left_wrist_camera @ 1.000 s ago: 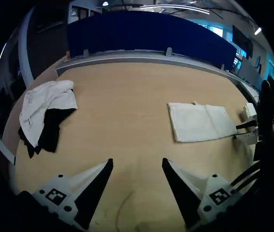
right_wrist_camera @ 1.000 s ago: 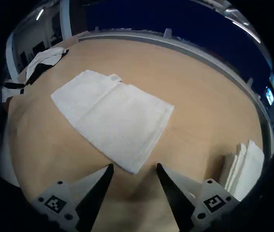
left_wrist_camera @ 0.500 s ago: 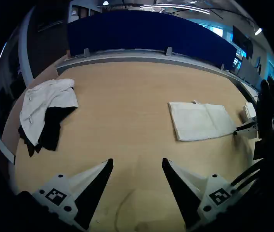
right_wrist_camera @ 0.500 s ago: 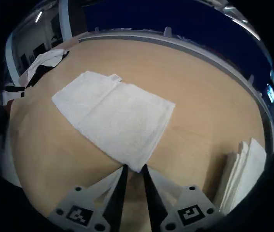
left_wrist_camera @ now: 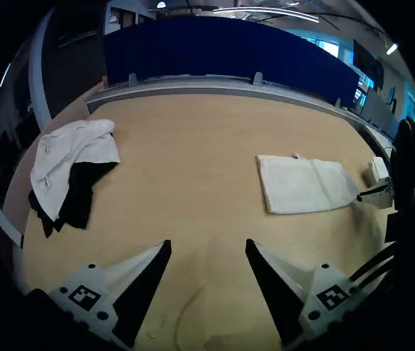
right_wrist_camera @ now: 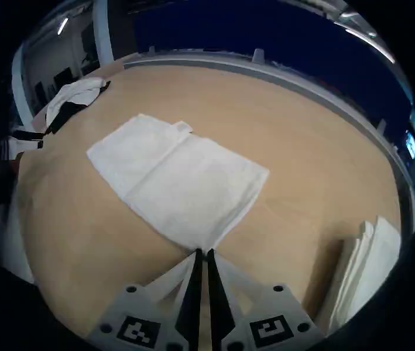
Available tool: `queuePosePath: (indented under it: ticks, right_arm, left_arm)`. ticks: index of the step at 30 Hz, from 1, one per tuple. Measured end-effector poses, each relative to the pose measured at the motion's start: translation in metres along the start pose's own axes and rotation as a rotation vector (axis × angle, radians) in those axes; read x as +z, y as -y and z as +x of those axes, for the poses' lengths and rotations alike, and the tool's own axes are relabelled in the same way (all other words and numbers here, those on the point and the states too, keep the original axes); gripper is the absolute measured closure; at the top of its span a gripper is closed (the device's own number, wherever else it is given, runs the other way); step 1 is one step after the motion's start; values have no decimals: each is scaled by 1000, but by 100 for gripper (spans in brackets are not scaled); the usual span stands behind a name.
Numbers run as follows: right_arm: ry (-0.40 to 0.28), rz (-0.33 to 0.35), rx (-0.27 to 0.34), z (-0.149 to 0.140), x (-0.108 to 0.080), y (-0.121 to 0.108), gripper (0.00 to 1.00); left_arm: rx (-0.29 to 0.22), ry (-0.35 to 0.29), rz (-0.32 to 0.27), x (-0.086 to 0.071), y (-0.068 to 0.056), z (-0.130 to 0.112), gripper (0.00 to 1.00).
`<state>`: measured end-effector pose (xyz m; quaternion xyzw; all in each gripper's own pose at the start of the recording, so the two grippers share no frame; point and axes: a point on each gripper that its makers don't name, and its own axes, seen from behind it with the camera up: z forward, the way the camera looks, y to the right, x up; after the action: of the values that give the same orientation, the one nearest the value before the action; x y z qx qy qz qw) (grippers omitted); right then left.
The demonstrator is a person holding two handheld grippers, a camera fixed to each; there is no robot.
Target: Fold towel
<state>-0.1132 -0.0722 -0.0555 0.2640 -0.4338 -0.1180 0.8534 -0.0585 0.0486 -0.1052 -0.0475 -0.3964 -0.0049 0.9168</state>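
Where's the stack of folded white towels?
In the right gripper view, the stack of folded white towels sits at the lower right, on the wooden table, apart from the flat white towel.

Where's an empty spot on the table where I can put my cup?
The biggest bare patch of table lies between the heap of clothes and the flat towel, back to the blue divider. More room sits before the open left gripper. It's crowded where the right gripper pinches the towel's corner, near the folded stack.

Pale wooden table (left_wrist_camera: pixel 195 152): white towel (left_wrist_camera: pixel 304 184) lying flat; white-and-black cloth heap (left_wrist_camera: pixel 69 169) well apart; stack of folded towels (right_wrist_camera: pixel 365 263) near the edge.
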Motion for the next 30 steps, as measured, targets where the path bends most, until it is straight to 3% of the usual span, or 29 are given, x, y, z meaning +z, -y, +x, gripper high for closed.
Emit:
queuePosePath:
  ticks: [9, 18, 30]
  right_arm:
    - [-87, -14, -75, 55, -25, 1, 94]
    - [-150, -17, -185, 109, -35, 16, 94]
    - [-148, -3, -225, 118, -33, 25, 94]
  left_arm:
    - [-6, -18, 2, -3, 3, 7, 6]
    - [-11, -33, -2, -8, 3, 12, 6]
    - [-16, -40, -2, -15, 4, 12, 6]
